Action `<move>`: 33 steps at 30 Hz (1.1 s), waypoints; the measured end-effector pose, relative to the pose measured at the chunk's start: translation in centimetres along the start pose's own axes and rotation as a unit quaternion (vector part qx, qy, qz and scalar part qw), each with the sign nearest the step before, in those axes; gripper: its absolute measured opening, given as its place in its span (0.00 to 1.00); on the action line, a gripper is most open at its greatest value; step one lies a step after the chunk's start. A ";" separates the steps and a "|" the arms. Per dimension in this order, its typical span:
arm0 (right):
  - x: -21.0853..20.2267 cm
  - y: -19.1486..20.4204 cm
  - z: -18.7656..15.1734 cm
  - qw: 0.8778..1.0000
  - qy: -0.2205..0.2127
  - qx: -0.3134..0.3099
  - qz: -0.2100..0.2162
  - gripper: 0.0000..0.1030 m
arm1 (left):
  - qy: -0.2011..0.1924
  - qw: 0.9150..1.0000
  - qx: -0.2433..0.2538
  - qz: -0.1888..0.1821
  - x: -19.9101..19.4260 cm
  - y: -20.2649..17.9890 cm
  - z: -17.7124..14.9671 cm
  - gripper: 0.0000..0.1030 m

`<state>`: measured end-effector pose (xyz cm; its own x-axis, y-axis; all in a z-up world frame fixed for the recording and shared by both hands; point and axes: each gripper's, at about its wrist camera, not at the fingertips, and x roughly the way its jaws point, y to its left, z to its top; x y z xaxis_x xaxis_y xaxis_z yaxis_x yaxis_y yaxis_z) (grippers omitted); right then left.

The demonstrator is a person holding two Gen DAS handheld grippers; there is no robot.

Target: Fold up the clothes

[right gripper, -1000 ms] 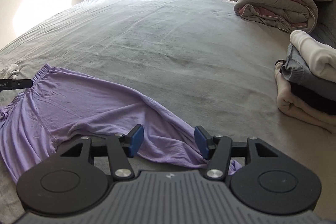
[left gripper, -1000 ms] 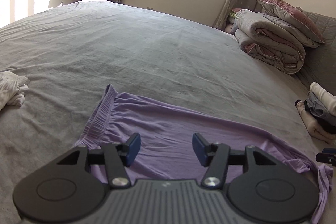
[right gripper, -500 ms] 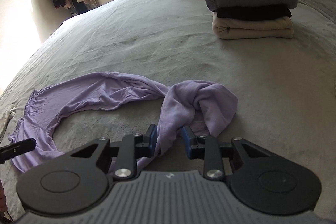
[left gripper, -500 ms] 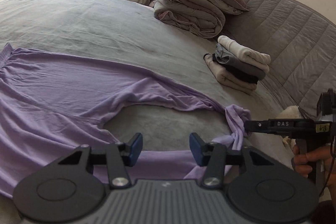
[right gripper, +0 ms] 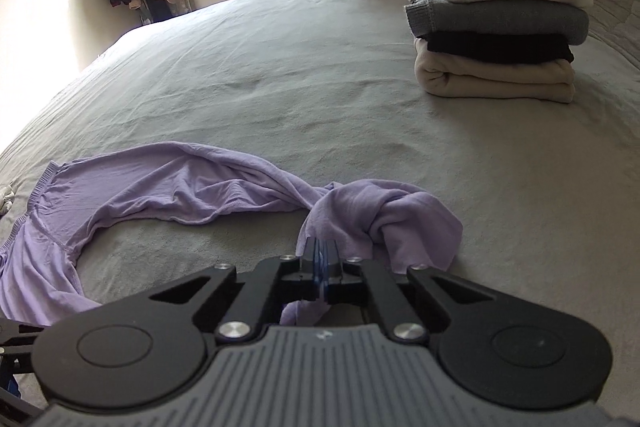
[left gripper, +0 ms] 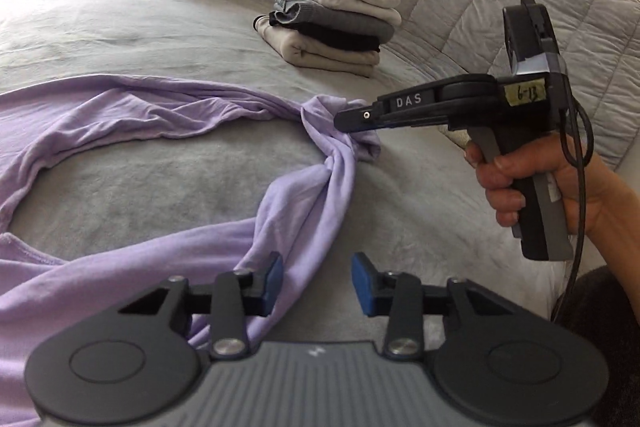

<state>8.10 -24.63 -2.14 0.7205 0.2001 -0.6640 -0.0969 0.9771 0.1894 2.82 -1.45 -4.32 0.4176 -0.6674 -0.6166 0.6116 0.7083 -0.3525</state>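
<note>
Right gripper [right gripper: 321,259] now clamped on bunched leg end of purple trousers [left gripper: 168,115], a second ago wide above it. Left gripper [left gripper: 316,281] swung across, jaws closing over second leg, pads not yet pressing. Trousers sprawled on grey bed [right gripper: 320,87]. Straightening likely next.

Both wrist views look low and close across the bed [left gripper: 120,27], sharing the purple garment [left gripper: 120,115] and folded stack [right gripper: 496,39].

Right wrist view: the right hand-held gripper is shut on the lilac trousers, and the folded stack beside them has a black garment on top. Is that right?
Not quite. The right hand-held gripper is shut on the lilac trousers, but the folded stack has a white garment on top; the black one lies third down. The right wrist view shows it.
</note>
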 end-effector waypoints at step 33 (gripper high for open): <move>1.7 -1.4 1.4 0.997 0.016 0.059 0.055 0.44 | -0.048 0.993 0.044 0.102 2.7 1.2 8.5 0.41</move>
<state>10.41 -25.73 -2.57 0.6874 0.3096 -0.6569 -0.0907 0.9341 0.3454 10.42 -4.35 -0.43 0.5980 -0.5343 -0.5975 0.5623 0.8108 -0.1623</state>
